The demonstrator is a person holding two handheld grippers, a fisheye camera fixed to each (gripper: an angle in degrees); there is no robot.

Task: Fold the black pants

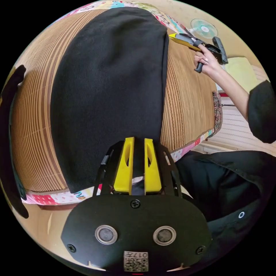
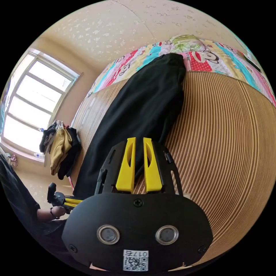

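Across the middle of the left gripper view the black pants [image 1: 109, 95] lie long and flat on my ribbed bamboo mat [image 1: 34, 129], running from the bottom centre of the frame up to the top. Low in that frame my left gripper [image 1: 139, 165] sits at the near end of the pants, its yellow jaws nearly together with dark cloth showing in the narrow gap; whether they truly pinch it I cannot tell. A strip of patterned quilt [image 1: 57, 197] peeks out under the mat's edge at lower left. Up in the upper right my right hand [image 1: 207, 61] holds the other tool beside the far edge of the pants, with a fan [image 1: 204, 28] standing behind it.

Now the right gripper view: the pants [image 2: 143, 115] stretch from the bottom centre toward the top, ending on the colourful quilt [image 2: 207, 61]. My right gripper [image 2: 139, 165] rides low in the frame over the pants' edge where it meets the mat [image 2: 224, 143], jaws close together with only a slim gap, nothing clearly clamped. At lower left my left hand [image 2: 59, 212] grips its tool at the pants' near end. A window [image 2: 37, 95] glows at the left, clothes [image 2: 60, 146] heaped below it.
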